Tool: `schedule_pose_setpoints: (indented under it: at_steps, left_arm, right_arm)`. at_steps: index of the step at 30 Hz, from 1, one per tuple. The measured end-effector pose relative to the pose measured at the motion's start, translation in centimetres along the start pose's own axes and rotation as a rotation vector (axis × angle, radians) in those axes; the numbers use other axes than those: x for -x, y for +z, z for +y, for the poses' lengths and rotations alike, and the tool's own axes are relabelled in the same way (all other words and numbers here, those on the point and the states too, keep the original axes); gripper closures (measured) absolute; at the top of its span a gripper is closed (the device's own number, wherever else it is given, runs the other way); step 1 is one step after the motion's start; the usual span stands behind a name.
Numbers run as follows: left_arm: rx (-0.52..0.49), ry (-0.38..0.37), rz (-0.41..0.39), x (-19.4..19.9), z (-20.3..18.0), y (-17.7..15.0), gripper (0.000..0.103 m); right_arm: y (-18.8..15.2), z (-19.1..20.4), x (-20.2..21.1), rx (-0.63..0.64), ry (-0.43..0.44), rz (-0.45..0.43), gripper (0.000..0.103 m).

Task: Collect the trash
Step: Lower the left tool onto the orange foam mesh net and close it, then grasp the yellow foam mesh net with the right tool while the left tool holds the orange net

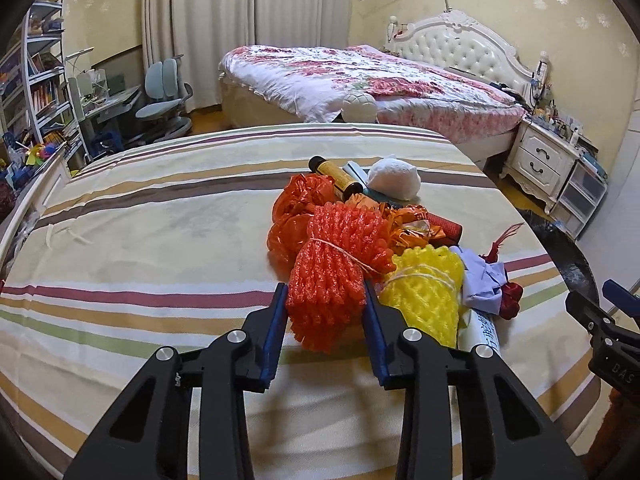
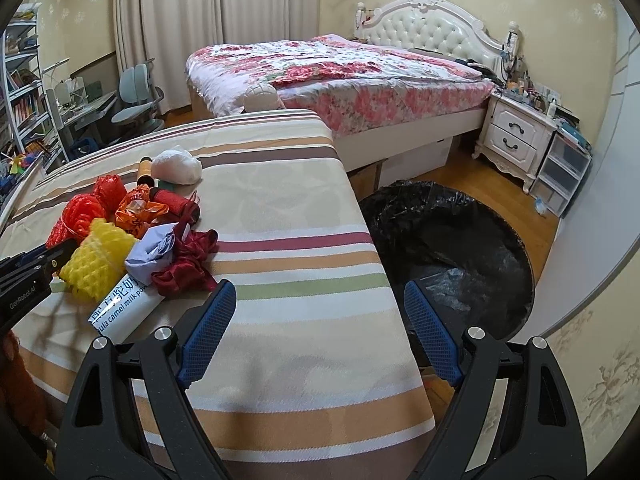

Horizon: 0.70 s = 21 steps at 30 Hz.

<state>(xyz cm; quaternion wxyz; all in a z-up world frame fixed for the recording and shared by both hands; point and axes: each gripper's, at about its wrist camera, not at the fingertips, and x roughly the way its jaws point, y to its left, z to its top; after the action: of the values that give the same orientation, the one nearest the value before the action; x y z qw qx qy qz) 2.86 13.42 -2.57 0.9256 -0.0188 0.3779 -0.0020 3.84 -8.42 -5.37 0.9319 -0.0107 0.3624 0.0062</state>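
Left gripper [image 1: 325,304] pads pressed against orange foam net bundle [image 1: 332,268] on striped bedspread [image 1: 160,220], right gripper [image 2: 320,320] wide open, holding nothing, above bedspread edge beside black-lined bin [image 2: 460,232]

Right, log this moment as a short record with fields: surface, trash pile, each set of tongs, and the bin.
surface: striped bedcover
pile: foam nets, wrappers, red cloth, white wad
left tongs: closed on the orange foam net
right tongs: open, empty, over the bedcover's edge
bin: black trash bag on the floor beside the bed
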Motion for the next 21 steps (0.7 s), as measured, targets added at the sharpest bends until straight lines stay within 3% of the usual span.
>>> schedule_pose_setpoints:
  at_steps: [12,21]
  left_arm:
    - [0.044,0.115,-0.042,2.6,4.0,-1.2,0.067]
    - [0.114,0.193,-0.051,3.6,8.6,-2.3,0.067]
  right_arm:
    - [0.2,3.1,1.2,0.058,0.052,-0.012,0.019]
    - [1.5,7.9,1.9,0.15,0.131,-0.023,0.019]
